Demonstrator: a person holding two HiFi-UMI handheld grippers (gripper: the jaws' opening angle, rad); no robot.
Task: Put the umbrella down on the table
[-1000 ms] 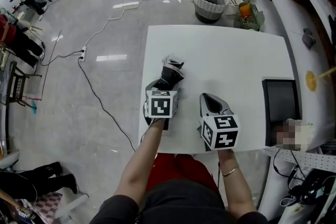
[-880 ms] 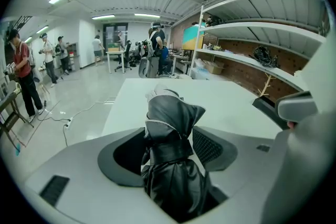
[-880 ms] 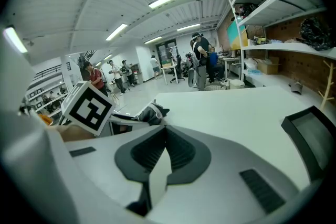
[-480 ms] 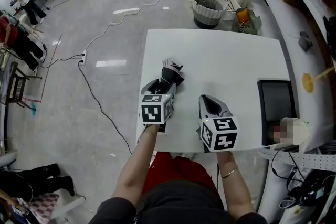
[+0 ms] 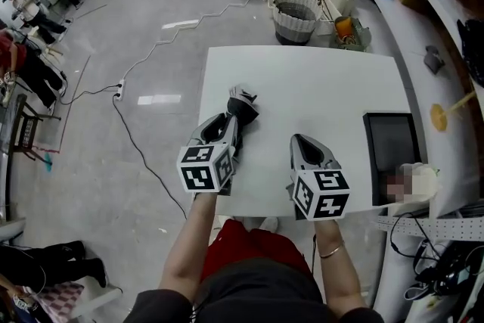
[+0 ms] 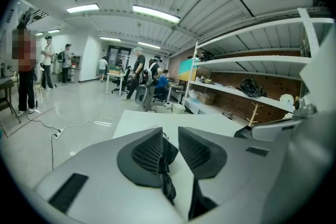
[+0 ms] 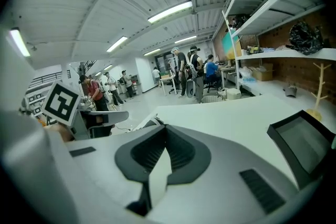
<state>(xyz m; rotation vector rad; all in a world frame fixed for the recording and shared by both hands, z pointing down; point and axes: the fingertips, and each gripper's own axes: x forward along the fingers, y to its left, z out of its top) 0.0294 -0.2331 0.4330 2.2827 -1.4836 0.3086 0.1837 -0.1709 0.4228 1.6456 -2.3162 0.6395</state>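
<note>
One umbrella (image 5: 241,104) is lying mid-frame on the bench (image 5: 325,79) as the left gripper (image 6: 169,131) is rising off it, fingers closing partway on nothing, and the right gripper (image 7: 166,129) is pressing its fingers together, so placement is looking done.

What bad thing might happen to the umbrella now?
1. The umbrella lies near the left edge of the table; a nudge might roll it off.
2. The left gripper, whose jaws have just been closing, hangs just above it, jaws slightly apart, with a dark bit of umbrella showing in the gap. If a strap has snagged there, lifting might drag the umbrella along.
</note>
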